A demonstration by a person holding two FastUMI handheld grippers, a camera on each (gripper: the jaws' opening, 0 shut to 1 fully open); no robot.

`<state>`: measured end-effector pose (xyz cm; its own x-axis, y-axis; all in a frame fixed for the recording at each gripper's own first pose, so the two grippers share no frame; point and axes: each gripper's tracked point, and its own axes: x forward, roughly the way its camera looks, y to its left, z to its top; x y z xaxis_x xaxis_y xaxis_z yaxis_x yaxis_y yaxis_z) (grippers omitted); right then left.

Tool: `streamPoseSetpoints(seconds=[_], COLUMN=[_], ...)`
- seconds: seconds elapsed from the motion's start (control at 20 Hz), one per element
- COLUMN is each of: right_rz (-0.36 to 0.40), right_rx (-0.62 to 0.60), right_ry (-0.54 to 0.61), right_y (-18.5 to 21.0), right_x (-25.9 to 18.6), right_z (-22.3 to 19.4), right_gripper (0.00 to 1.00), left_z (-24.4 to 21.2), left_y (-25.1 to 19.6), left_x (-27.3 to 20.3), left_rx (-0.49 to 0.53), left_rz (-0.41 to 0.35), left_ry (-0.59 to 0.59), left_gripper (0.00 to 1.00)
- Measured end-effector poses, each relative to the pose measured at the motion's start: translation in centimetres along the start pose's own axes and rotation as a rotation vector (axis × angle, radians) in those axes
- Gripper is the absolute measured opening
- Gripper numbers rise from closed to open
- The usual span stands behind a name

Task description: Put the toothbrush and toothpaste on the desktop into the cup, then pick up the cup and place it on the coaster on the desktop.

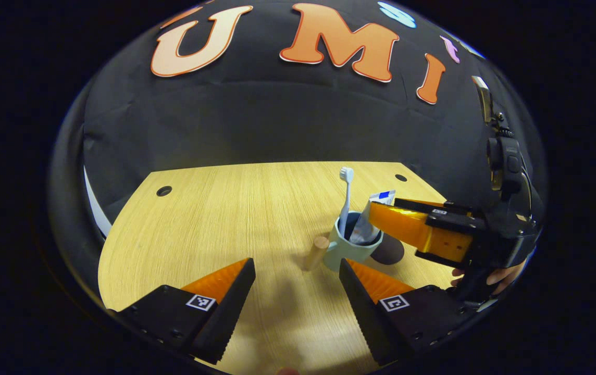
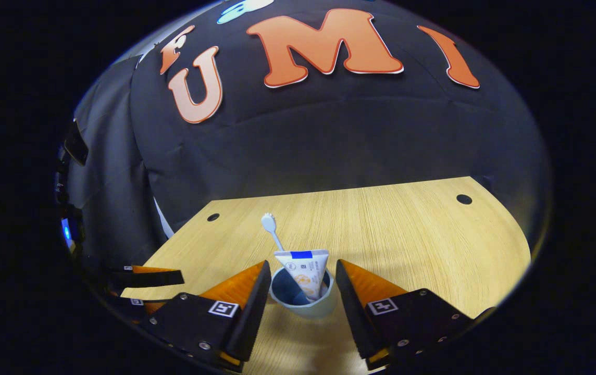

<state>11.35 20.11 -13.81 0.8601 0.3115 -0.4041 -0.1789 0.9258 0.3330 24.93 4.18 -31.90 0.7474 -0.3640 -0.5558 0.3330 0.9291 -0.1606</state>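
A pale green cup point(image 1: 352, 249) with a wooden handle point(image 1: 318, 252) stands on the wooden desktop point(image 1: 235, 219). A white toothbrush point(image 1: 346, 190) and a white toothpaste tube point(image 1: 379, 204) with a blue band stand in it. My left gripper point(image 1: 297, 278) is open, just short of the cup and handle. In the right gripper view the cup point(image 2: 303, 304), the toothpaste tube point(image 2: 303, 268) and the toothbrush point(image 2: 272, 229) lie between the fingers of my right gripper point(image 2: 300, 278), which is open and straddles the tube above the cup's rim. A dark round coaster point(image 1: 390, 251) lies right behind the cup.
A hand point(image 1: 506, 273) holds the right gripper point(image 1: 433, 229) at the table's right side. The desktop has small round holes point(image 1: 164, 190) near its far corners. The left gripper's fingers point(image 2: 152, 276) show at the left of the right gripper view. The black cloth wall closes the back.
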Motion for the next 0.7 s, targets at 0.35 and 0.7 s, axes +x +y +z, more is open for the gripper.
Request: streamPoseSetpoints(seconds=[0.35,0.7], right_rz=[-0.026,-0.104], right_rx=[-0.016,0.011], right_ry=[-0.031,-0.046], right_y=[-1.5,-4.3], right_x=[-3.9,-6.4], right_z=[2.1,2.9], right_gripper=[0.92,0.93], left_z=[0.6,-0.5], left_y=[-1.7,-2.3], left_x=[3.7,7.6], left_rx=[0.081,0.186], left_rz=[-0.133,-0.266], left_ry=[0.010,0.071], left_gripper=[0.98,0.97])
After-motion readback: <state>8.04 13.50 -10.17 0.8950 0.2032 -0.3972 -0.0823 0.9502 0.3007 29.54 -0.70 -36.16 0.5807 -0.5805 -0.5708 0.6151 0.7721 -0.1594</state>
